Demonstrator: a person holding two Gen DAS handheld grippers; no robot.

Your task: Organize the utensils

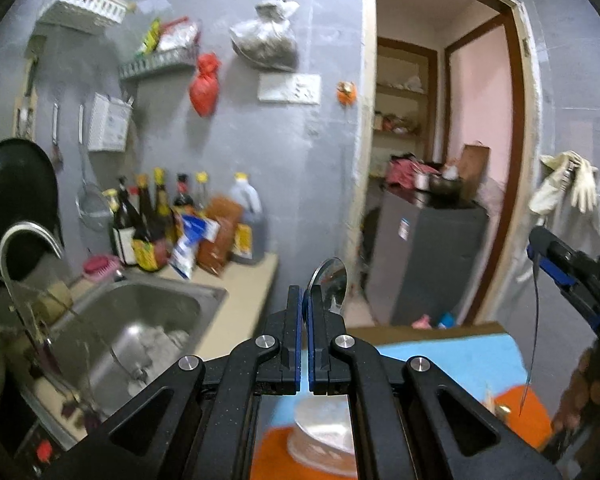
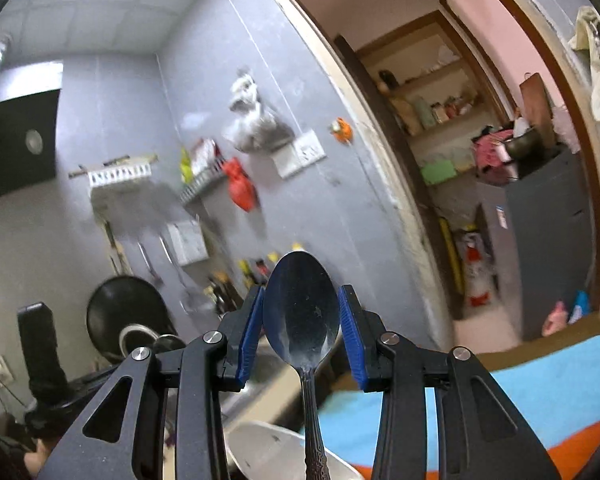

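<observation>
Spoon handle (image 2: 314, 432) is cut off by the bottom edge in the right wrist view. Bottles (image 1: 156, 216) and wall shelves (image 1: 160, 60) are motion-blurred, labels unreadable. Bowl (image 1: 324, 432) is largely hidden behind the left gripper (image 1: 305, 300).

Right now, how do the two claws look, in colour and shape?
Both look alike. The left claw and the right claw have matte black angular arms with triangular cut-outs, round silver pivot bolts, and blue ribbed pads on the inner faces of the fingers. No cables, markings or sleeves show.
</observation>
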